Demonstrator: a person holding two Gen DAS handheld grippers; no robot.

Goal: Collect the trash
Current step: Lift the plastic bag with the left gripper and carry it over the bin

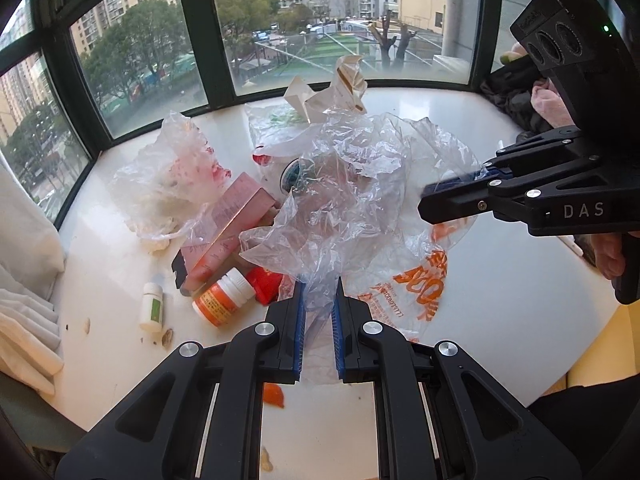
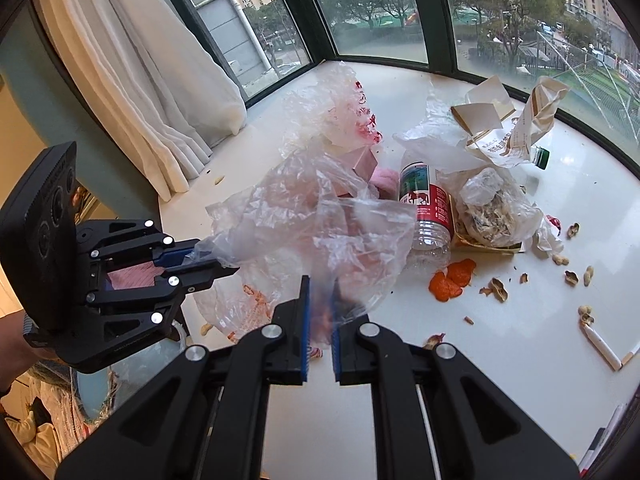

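A wide white surface (image 2: 500, 360) runs under the bay windows, with a white curtain (image 2: 132, 80) hanging at one end, and a heap of trash sits on it. Over the heap, a big clear plastic bag (image 1: 352, 184) with orange print is stretched in the air between both grippers. The left gripper (image 1: 319, 288) has its fingers (image 1: 301, 320) narrowed to a slim gap with a gathered edge of the bag pinched between the blue pads; the right gripper (image 2: 320, 284) grips another edge of the same bag the same way, its fingers (image 2: 305, 312) nearly together. Beneath and behind the bag lie a second crumpled bag with red stains (image 1: 172, 176), a pink box (image 1: 236, 216), torn paper packaging (image 2: 516, 120), and a clear bottle with a red label (image 2: 428, 208) on its side. Near the left gripper rest an orange pill bottle (image 1: 224, 298) and a small white bottle (image 1: 152, 306). Orange peel (image 2: 452, 276), peanut shells (image 2: 496, 288) and a cigarette (image 2: 602, 346) are scattered on the surface right of the heap.
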